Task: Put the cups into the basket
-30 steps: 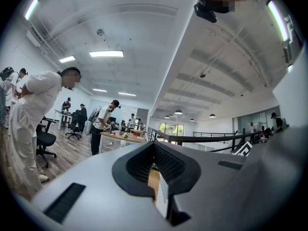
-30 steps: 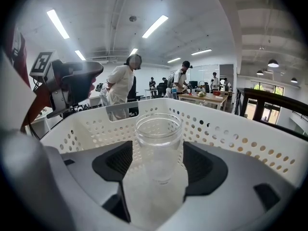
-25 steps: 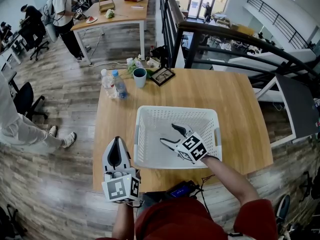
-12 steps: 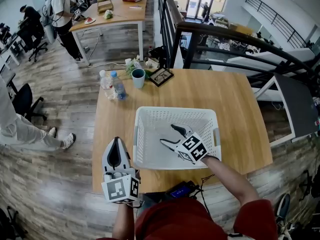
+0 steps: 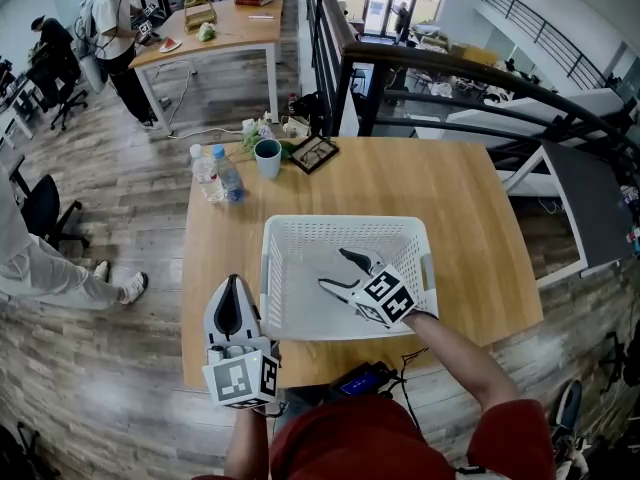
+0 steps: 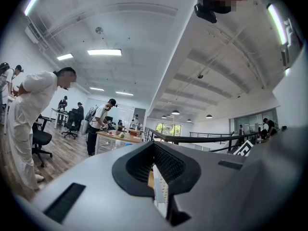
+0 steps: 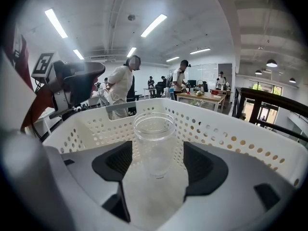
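Evidently the clear cup (image 7: 154,141) stood upright in the basket (image 7: 240,134), between the right gripper's (image 7: 154,170) parted jaws. It seemed light, slippery and fragile, best taken mid-wall. The left gripper (image 6: 159,177) was closed and empty.

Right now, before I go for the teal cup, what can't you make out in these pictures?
- Clear cup: plain in the right gripper view; in the head view it is lost, see-through against the white basket by the right tool.
- Table: in the left gripper view the left tool's own body blocks nearly all of it.
- Teal cup: too small in the head view to see inside.
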`<state>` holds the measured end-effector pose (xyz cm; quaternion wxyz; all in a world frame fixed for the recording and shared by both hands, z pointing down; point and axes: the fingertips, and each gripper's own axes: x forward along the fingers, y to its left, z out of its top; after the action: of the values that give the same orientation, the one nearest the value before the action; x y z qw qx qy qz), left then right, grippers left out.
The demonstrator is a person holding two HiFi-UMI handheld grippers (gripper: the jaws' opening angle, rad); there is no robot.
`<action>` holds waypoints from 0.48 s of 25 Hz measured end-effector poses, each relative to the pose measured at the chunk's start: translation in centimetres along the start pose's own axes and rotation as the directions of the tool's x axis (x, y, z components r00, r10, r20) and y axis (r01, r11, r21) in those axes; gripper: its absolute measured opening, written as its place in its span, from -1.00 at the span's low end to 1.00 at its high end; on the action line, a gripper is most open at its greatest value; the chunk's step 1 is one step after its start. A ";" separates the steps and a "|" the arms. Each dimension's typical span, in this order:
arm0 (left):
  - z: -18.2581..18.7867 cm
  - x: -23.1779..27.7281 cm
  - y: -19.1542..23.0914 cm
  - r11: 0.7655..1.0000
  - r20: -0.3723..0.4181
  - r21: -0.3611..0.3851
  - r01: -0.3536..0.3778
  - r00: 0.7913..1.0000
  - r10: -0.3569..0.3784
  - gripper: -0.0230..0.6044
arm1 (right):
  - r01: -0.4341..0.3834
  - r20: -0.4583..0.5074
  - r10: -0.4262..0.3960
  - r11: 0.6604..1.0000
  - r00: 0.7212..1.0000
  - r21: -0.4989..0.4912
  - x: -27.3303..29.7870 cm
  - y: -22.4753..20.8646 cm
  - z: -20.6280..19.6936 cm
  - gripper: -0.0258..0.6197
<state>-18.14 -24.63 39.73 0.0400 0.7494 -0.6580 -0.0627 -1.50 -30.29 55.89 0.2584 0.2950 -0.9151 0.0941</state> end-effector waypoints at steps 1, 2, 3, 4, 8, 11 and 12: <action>0.0 0.0 -0.1 1.000 -0.001 0.001 0.003 1.000 -0.003 -0.93 | 0.003 0.000 -0.003 1.000 1.000 0.000 -0.1 -0.1 0.0 0.04; 0.0 0.1 -0.2 1.000 0.000 0.002 0.008 1.000 -0.008 -0.93 | 0.006 0.001 -0.006 1.000 1.000 -0.001 -0.3 -0.2 0.0 0.04; 0.0 0.2 -0.3 1.000 0.003 0.004 0.012 1.000 -0.012 -0.93 | 0.009 0.004 -0.009 1.000 1.000 -0.001 -0.4 -0.3 0.1 0.04; 0.1 0.2 -0.4 1.000 0.005 0.005 0.016 1.000 -0.016 -0.93 | 0.013 0.007 -0.013 1.000 1.000 -0.002 -0.6 -0.4 0.1 0.04; 0.2 0.3 -1.0 0.999 0.002 0.007 0.031 1.000 -0.031 -0.93 | 0.033 0.023 -0.033 0.999 0.999 0.001 -1.2 -0.9 0.3 0.04; 0.0 0.5 -1.5 0.999 0.002 0.010 0.048 0.999 -0.048 -0.93 | 0.035 0.034 -0.035 0.999 0.999 0.008 -1.5 -0.9 0.5 0.04; 0.0 0.6 -1.7 0.999 0.001 0.010 0.052 0.999 -0.052 -0.93 | 0.035 0.038 -0.035 0.999 0.999 0.009 -1.7 -0.9 0.6 0.04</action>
<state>-16.43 -25.00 39.51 0.0341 0.7663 -0.6386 -0.0611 -0.08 -30.41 54.51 0.2414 0.3139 -0.9141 0.0877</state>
